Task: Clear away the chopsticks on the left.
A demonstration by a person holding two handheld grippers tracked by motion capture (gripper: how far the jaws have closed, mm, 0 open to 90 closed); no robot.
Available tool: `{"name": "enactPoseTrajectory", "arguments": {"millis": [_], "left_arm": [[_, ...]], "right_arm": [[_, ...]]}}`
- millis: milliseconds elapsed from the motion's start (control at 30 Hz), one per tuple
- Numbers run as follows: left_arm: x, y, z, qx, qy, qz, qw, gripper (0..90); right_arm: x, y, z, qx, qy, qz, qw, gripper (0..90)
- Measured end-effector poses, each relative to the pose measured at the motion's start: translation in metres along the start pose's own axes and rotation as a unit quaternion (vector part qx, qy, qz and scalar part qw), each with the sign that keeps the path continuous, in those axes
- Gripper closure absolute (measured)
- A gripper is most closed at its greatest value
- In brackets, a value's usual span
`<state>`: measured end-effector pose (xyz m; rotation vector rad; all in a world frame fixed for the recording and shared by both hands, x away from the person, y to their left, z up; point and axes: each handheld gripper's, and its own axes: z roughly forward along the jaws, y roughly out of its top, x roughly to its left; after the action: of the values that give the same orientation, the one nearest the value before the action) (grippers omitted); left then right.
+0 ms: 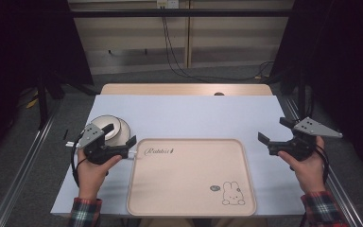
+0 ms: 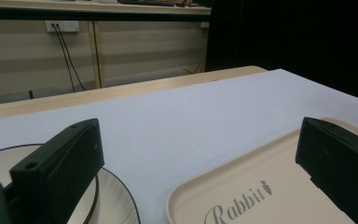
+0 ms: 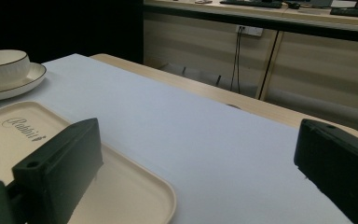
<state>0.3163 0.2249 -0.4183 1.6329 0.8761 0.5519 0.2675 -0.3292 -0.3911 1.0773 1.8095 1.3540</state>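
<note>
A beige tray (image 1: 189, 175) printed with a rabbit and the word "Rabbit" lies at the table's near middle. A white bowl (image 1: 105, 124) stands on a white plate (image 1: 123, 126) left of the tray's far corner. My left gripper (image 1: 122, 137) hovers low there, open, one jaw over the plate (image 2: 116, 196) and the other over the tray's corner (image 2: 242, 186), nothing between. My right gripper (image 1: 275, 131) hangs open and empty to the right of the tray, pointing left across the table. From it the tray (image 3: 130, 186), bowl (image 3: 2, 65) and plate (image 3: 25, 80) lie ahead.
A pale mat (image 1: 194, 116) covers most of the wooden table (image 1: 184, 89). Dark curtains stand at both sides, and cables run down the back wall (image 1: 170, 47). Metal rails (image 1: 23, 170) run along the floor beside the table.
</note>
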Motion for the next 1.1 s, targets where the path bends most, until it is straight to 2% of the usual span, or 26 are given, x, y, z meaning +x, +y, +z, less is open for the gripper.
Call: {"name": "enactPoseTrajectory", "arguments": {"millis": [200,267,300,333,533,633,667,767,833,1000,1033,1100], "left_arm": [[0.001,-0.002,0.002,0.014,-0.005,0.003,0.9999,1.1],[0.0,-0.003,0.002,0.011,-0.008,-0.002,0.9999,1.2],[0.0,-0.004,0.002,0.018,-0.003,0.004,0.9998,1.3],[-0.001,-0.004,0.003,0.014,-0.005,-0.002,0.9999,1.3],[-0.003,-0.009,0.005,0.036,-0.008,0.006,0.9993,2.2],[-0.004,-0.011,0.006,0.043,-0.013,0.0,0.999,2.7],[-0.004,-0.012,0.006,0.047,-0.008,-0.002,0.9988,2.7],[-0.004,-0.015,0.006,0.059,-0.017,0.0,0.9981,2.8],[-0.005,-0.016,0.005,0.075,-0.02,0.011,0.9969,3.4],[-0.005,-0.014,0.004,0.084,-0.023,0.014,0.9961,3.8],[-0.004,-0.013,0.004,0.092,-0.021,0.023,0.9952,3.8],[-0.004,-0.011,0.005,0.098,-0.023,0.027,0.9946,3.8]], "right_arm": [[-0.001,-0.002,0.0,0.002,0.0,0.007,1.0,0.1],[-0.001,-0.002,0.0,0.002,0.003,0.007,1.0,0.4],[-0.001,-0.002,0.0,0.0,0.003,0.009,1.0,0.4],[-0.002,-0.002,0.0,0.001,0.004,0.006,1.0,0.3],[-0.003,-0.004,0.001,0.006,0.008,0.009,0.9999,0.3],[-0.004,-0.004,0.001,0.008,0.008,0.007,0.9999,0.4],[-0.004,-0.004,0.001,0.008,0.011,0.008,0.9999,0.3],[-0.004,-0.005,0.003,0.012,0.014,0.009,0.9998,0.3],[-0.003,-0.005,0.005,0.012,0.016,0.009,0.9998,0.3],[-0.002,-0.004,0.007,0.012,0.02,0.013,0.9996,0.3],[-0.003,-0.004,0.007,0.01,0.019,0.012,0.9997,0.4],[-0.004,-0.003,0.007,0.008,0.02,0.014,0.9997,0.3]]}}
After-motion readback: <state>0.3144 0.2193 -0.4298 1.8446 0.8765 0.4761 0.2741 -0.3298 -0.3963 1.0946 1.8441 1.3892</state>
